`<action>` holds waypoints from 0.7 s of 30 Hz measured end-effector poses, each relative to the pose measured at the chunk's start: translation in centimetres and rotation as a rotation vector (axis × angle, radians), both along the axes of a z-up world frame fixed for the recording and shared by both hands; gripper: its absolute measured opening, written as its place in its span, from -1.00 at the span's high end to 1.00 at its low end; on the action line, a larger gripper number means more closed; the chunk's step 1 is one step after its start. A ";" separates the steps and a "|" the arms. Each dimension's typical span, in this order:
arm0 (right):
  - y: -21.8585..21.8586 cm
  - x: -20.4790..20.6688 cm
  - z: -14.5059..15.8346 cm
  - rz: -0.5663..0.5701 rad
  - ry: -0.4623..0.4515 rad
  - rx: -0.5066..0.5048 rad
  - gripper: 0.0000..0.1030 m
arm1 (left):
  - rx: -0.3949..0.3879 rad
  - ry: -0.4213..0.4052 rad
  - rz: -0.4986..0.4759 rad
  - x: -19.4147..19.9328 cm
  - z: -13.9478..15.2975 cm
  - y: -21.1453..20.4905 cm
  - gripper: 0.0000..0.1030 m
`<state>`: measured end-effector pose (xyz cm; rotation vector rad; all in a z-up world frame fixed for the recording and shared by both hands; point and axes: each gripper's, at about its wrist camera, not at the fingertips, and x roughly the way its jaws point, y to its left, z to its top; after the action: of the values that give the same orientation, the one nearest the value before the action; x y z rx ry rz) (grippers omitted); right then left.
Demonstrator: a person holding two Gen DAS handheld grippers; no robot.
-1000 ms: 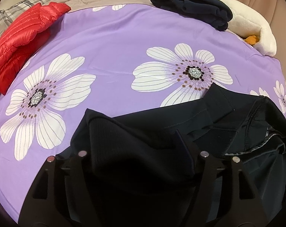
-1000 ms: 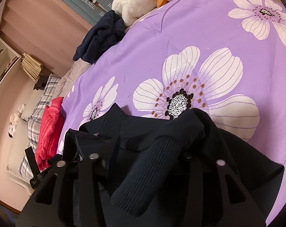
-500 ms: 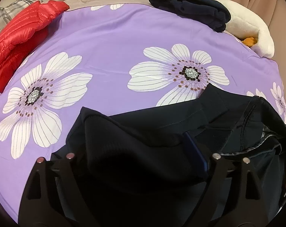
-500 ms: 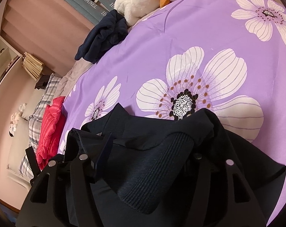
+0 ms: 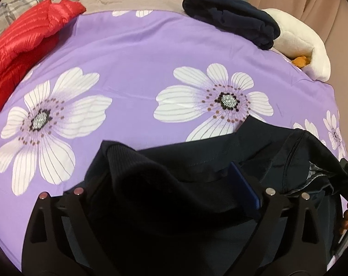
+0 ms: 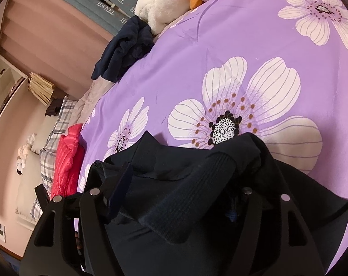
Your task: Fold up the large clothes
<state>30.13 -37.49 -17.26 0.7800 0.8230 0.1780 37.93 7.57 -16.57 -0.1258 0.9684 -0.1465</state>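
Note:
A dark navy jacket lies on the purple flowered bedspread at the near edge. It also fills the lower part of the right wrist view. My left gripper stands with jaws spread wide, and a ribbed cuff of the jacket lies loose between them. My right gripper also stands with jaws spread wide, a ribbed cuff draped between its fingers. The fingertips of both are partly hidden under the fabric.
A red puffer jacket lies at the far left. A folded navy garment sits at the far edge by a white plush toy. A plaid pillow and pink curtains lie beyond the bed.
Both grippers' jaws have spread wider apart around the cuffs. The jacket has sunk a little lower on the bedspread.

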 end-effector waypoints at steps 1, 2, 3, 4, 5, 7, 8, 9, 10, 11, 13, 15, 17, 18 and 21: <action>-0.1 0.0 0.1 -0.002 0.000 0.002 -0.36 | -0.002 -0.001 0.000 0.1 0.1 0.0 -0.85; -0.2 0.1 0.1 -0.005 -0.001 0.005 -0.36 | -0.004 0.000 0.001 0.2 0.1 0.1 -0.85; -0.3 0.1 0.2 -0.009 -0.003 0.011 -0.36 | -0.004 0.000 0.005 0.4 0.2 0.1 -0.85; -0.5 0.1 0.3 -0.018 -0.006 0.024 -0.36 | -0.007 0.000 0.008 0.5 0.2 0.2 -0.85; -0.7 0.1 0.3 -0.025 -0.009 0.031 -0.37 | -0.010 0.000 0.011 0.6 0.2 0.3 -0.85; -1.2 0.1 0.3 -0.041 -0.013 0.051 -0.37 | -0.017 0.001 0.018 0.9 0.2 0.6 -0.86; -1.4 0.1 0.3 -0.045 -0.013 0.057 -0.37 | -0.021 0.001 0.025 1.1 0.1 0.7 -0.86; -1.5 0.2 0.2 -0.048 -0.011 0.060 -0.37 | -0.025 0.001 0.029 1.2 0.1 0.9 -0.86; -1.7 0.2 0.1 -0.054 -0.009 0.062 -0.37 | -0.027 0.002 0.032 1.3 0.1 1.0 -0.87; -1.8 0.2 0.1 -0.058 -0.008 0.063 -0.37 | -0.028 0.002 0.036 1.4 0.1 1.0 -0.87; -2.1 0.3 0.0 -0.066 -0.008 0.073 -0.37 | -0.030 0.003 0.037 1.5 0.0 1.2 -0.87; -2.1 0.3 -0.1 -0.067 -0.006 0.076 -0.37 | -0.026 0.004 0.036 1.6 0.0 1.1 -0.87; -2.1 0.4 -0.2 -0.068 -0.004 0.073 -0.37 | -0.027 0.003 0.037 1.7 0.0 1.1 -0.87; -2.1 0.4 -0.2 -0.068 -0.003 0.074 -0.37 | -0.029 0.004 0.039 1.7 0.0 1.1 -0.87; -2.2 0.5 -0.2 -0.070 0.000 0.079 -0.37 | -0.032 0.006 0.043 1.9 -0.1 1.3 -0.87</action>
<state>30.64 -39.65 -17.46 0.8820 0.7915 0.1485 39.80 8.83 -16.63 -0.1766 0.9693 -0.1224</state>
